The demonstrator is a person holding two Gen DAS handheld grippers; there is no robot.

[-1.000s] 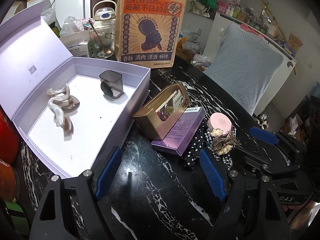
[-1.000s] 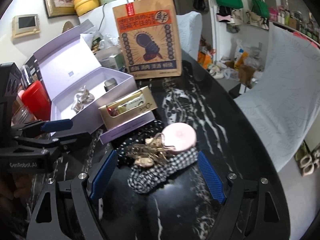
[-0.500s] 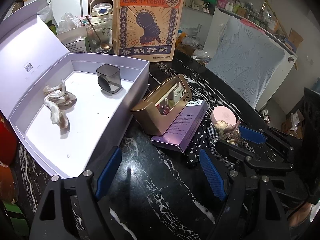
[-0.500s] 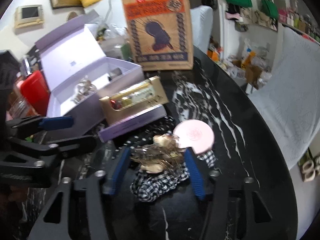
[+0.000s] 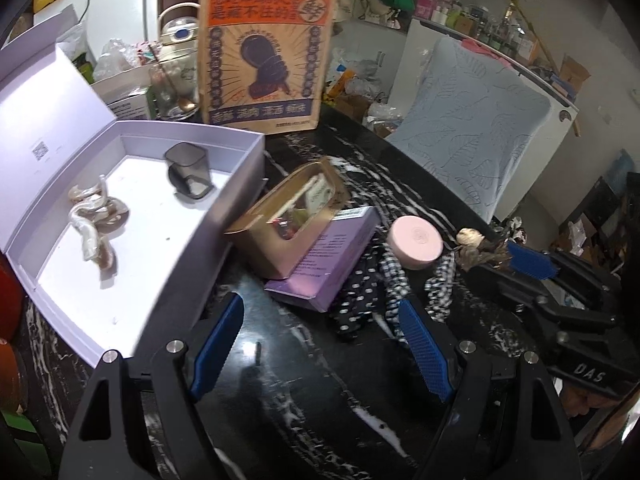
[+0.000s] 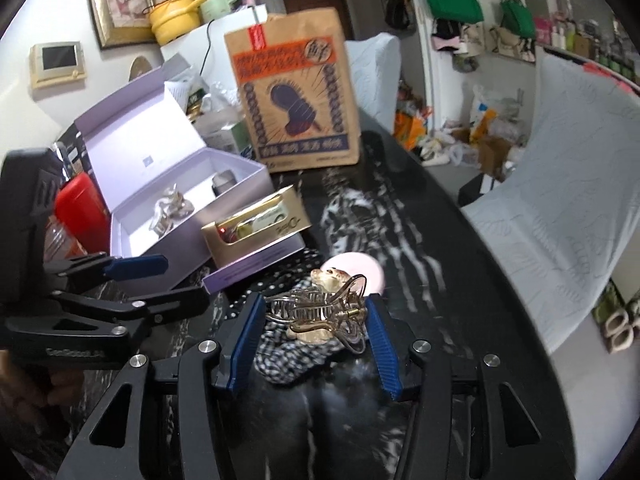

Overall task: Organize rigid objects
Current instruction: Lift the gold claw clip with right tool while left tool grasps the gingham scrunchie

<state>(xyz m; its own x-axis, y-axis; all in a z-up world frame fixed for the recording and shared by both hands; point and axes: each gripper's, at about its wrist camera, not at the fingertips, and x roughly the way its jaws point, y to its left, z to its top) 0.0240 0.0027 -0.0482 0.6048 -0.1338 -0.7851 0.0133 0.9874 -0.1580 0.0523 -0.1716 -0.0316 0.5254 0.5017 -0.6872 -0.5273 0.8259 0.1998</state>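
My right gripper (image 6: 314,305) is shut on a gold wire hair claw (image 6: 320,314) with a pale flower, held just above a checked scrunchie (image 6: 288,360). In the left wrist view the same claw (image 5: 474,242) hangs at the right between blue pads (image 5: 532,260). My left gripper (image 5: 320,306) is open over the black marble table (image 5: 280,380), with nothing between its fingers. An open lavender box (image 5: 240,168) to its left holds a pearly claw clip (image 5: 94,224) and a dark square clip (image 5: 188,172).
A gold window box (image 5: 280,224) leans on a flat purple box (image 5: 328,256). Beside them lie a pink round case (image 5: 416,240) and a dotted scrunchie (image 5: 360,292). A brown paper bag (image 5: 264,48) stands behind. The table edge curves along the right (image 6: 500,280).
My right gripper has closed on the gold hair claw and raised it slightly off the checked scrunchie. The left gripper has stayed open and nearly still.
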